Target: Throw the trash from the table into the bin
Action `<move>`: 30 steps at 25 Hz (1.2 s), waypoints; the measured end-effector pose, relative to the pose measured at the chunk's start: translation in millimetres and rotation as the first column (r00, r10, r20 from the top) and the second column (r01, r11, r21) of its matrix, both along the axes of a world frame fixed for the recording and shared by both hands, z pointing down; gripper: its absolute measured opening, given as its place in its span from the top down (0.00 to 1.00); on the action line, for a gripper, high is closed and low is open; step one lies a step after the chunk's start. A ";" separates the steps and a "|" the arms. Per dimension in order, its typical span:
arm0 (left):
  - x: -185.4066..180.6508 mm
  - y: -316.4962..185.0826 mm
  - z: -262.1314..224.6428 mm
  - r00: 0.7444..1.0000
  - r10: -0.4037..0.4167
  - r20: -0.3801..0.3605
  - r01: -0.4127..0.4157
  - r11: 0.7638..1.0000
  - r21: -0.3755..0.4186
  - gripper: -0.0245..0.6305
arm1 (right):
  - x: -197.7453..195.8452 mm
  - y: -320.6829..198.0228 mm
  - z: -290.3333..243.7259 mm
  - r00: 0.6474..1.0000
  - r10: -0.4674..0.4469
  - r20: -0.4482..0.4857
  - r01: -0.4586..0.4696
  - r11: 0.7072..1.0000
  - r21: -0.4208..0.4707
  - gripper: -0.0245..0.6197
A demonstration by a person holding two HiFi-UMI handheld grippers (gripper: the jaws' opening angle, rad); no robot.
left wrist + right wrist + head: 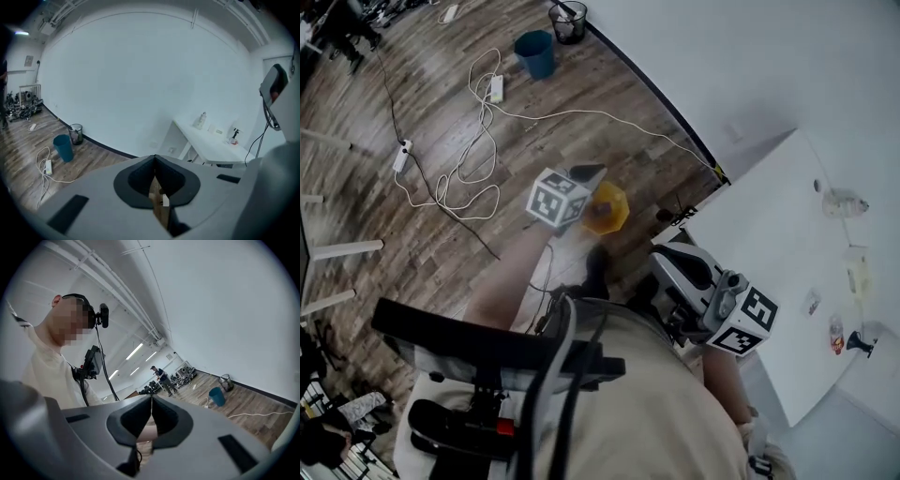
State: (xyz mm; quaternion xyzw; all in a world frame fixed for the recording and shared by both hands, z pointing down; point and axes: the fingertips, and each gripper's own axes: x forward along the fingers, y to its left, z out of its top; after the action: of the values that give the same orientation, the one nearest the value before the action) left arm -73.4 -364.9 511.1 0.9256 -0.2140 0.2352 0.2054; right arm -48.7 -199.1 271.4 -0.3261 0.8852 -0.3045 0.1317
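Pinching a yellow-orange scrap point(607, 208) in the pressed-together fingers of the left gripper point(154, 158), over the floor left of the white surface point(759, 234), well apart from the far blue bin point(534, 54). Carrying nothing in the right gripper point(151, 399), fingers pressed together. Judged barely begun: scrap yet to bin, a bottle point(844, 202) and small bits yet to clear off that surface.

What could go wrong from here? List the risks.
1. The left tool pinches the orange wrapper by a thin edge; it could slip before reaching the distant blue bin.
2. A power strip and its looping cable lie on the floor toward the bin: a likely trip hazard.
3. A black mesh bin stands beside the blue one; a toss may miss.
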 end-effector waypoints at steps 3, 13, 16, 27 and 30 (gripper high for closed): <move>17.1 11.3 -25.6 0.995 0.050 -0.088 -0.051 0.999 -0.007 0.94 | 6.7 8.8 -1.9 0.997 0.083 -0.007 -0.083 0.997 0.000 0.94; 59.6 61.4 -97.8 0.960 0.140 -0.242 -0.140 0.990 0.017 0.94 | 30.2 55.6 -7.2 0.984 0.176 0.031 -0.176 0.984 -0.005 0.94; 64.7 88.1 -121.7 0.952 0.157 -0.262 -0.151 0.988 0.045 0.94 | 31.8 78.6 -13.4 0.985 0.166 0.040 -0.167 0.986 0.019 0.94; 131.4 240.2 -168.0 0.937 0.265 -0.226 -0.221 0.954 0.203 0.94 | 113.6 224.6 -23.7 0.949 0.307 0.076 -0.313 0.945 0.089 0.94; 154.0 281.6 -173.4 0.929 0.279 -0.243 -0.231 0.950 0.209 0.94 | 134.1 263.0 -21.6 0.945 0.317 0.081 -0.324 0.940 0.104 0.94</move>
State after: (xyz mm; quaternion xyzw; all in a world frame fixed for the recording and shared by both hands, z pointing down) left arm 80.6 -83.3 337.8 0.9834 -0.0815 0.1121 0.1171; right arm 85.4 63.8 249.8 -0.4478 0.8319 -0.2373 0.2261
